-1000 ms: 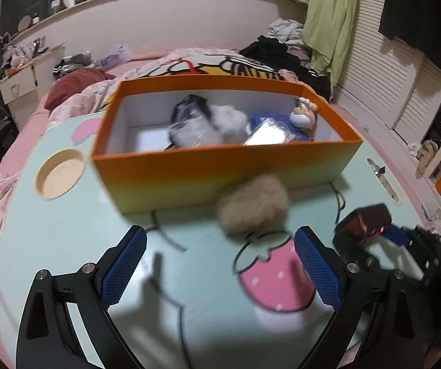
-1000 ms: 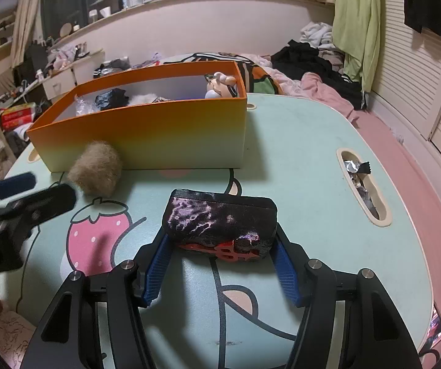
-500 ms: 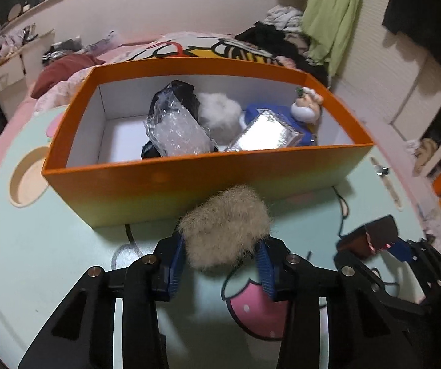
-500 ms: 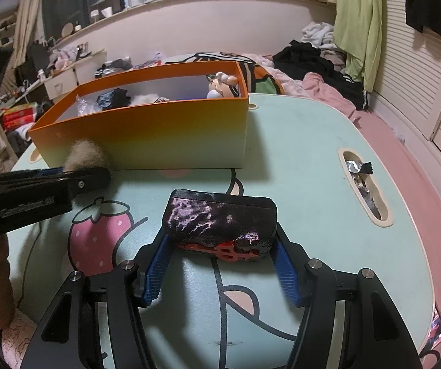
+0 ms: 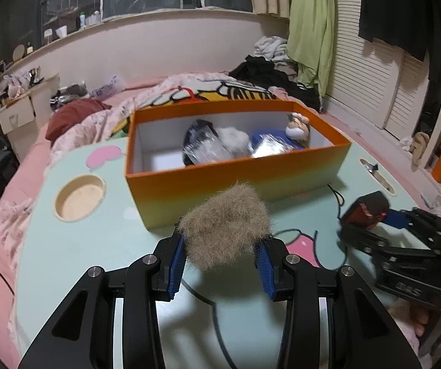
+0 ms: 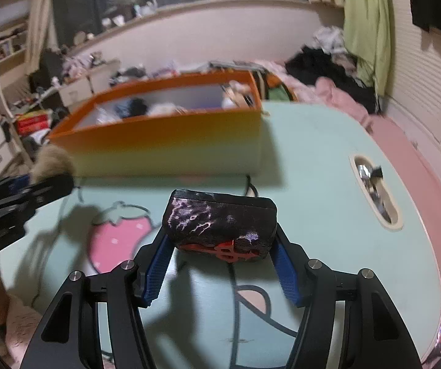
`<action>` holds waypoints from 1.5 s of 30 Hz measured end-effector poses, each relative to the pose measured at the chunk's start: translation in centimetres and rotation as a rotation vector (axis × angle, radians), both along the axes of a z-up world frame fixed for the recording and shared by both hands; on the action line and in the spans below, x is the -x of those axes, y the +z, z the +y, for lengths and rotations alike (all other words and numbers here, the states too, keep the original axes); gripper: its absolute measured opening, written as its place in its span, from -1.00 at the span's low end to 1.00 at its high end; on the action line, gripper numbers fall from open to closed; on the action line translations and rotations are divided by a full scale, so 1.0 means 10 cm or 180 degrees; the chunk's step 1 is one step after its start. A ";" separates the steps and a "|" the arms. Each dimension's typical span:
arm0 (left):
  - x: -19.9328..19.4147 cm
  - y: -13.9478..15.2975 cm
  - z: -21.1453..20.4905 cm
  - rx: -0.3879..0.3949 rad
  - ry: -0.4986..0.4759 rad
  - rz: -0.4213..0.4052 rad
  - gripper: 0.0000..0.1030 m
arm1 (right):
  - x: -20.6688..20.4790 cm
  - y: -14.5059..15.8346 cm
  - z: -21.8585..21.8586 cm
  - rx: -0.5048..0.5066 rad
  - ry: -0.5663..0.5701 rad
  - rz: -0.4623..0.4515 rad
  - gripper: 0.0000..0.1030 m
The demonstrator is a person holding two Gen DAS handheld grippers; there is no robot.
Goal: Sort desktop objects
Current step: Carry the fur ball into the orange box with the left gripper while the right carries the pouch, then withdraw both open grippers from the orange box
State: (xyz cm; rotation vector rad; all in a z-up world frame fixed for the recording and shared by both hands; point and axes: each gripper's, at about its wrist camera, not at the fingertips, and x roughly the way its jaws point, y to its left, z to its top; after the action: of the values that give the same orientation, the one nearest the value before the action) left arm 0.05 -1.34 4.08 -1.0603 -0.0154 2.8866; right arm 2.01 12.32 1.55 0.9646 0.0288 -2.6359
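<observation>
My left gripper (image 5: 222, 247) is shut on a beige fuzzy ball (image 5: 225, 226), held just above the mint-green table in front of the orange box (image 5: 238, 181). The box holds a plastic-wrapped dark item (image 5: 203, 147), a white fluffy ball (image 5: 234, 138), a blue packet and a small figurine (image 5: 297, 126). My right gripper (image 6: 220, 258) is shut on a black pouch with pink and red markings (image 6: 220, 224), lifted slightly over the table. In the right wrist view the fuzzy ball (image 6: 52, 164) and the left gripper show at the left edge; the orange box (image 6: 165, 144) sits behind.
A round cup recess (image 5: 80, 196) lies left of the box and a slot with foil scraps (image 6: 374, 190) lies at the table's right. A strawberry print (image 6: 118, 240) marks the tabletop. A bed with blankets and clothes (image 5: 189, 89) lies beyond the table.
My left gripper came forward around the fuzzy ball, shut on it, then lifted it and drew back from the box. My right gripper kept its hold on the pouch and rose slightly.
</observation>
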 end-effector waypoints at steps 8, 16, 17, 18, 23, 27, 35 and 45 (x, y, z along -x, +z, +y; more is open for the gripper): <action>0.14 0.46 -0.06 -0.0086 0.0062 0.0341 -0.19 | 0.24 0.65 -0.18 0.0137 0.0054 0.0441 0.20; 0.88 0.41 -0.20 -0.0148 0.0477 0.0022 0.52 | 1.14 0.71 -0.58 -0.0120 -0.0076 0.0265 0.27; 0.92 0.32 -0.24 -0.0175 0.0492 -0.0047 0.54 | 1.21 0.61 -0.59 -0.0184 -0.0110 0.0130 0.40; 0.94 0.23 -0.26 -0.0247 0.0443 -0.0104 0.55 | 1.26 0.50 -0.60 -0.0235 -0.0102 -0.0014 0.48; 0.85 0.19 -0.21 -0.0164 0.0333 0.0013 0.57 | 1.18 0.37 -0.61 -0.0401 -0.0025 0.0056 0.48; 0.68 0.34 -0.25 -0.0351 0.0343 0.0220 0.57 | 1.00 0.55 -0.44 -0.0126 -0.0211 0.0308 0.62; 0.16 0.41 -0.23 -0.0503 0.0175 0.0137 0.62 | 0.40 0.48 -0.07 0.0114 -0.0319 0.0125 0.88; 0.04 -0.36 0.29 0.0231 0.0138 -0.0524 0.69 | 0.27 -0.12 -0.10 -0.0394 -0.0371 -0.0551 0.99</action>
State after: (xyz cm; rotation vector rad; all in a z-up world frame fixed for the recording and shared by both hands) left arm -0.31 1.60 0.50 -1.3236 0.0592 2.8490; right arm -0.74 11.29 0.38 1.2691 0.0986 -2.6706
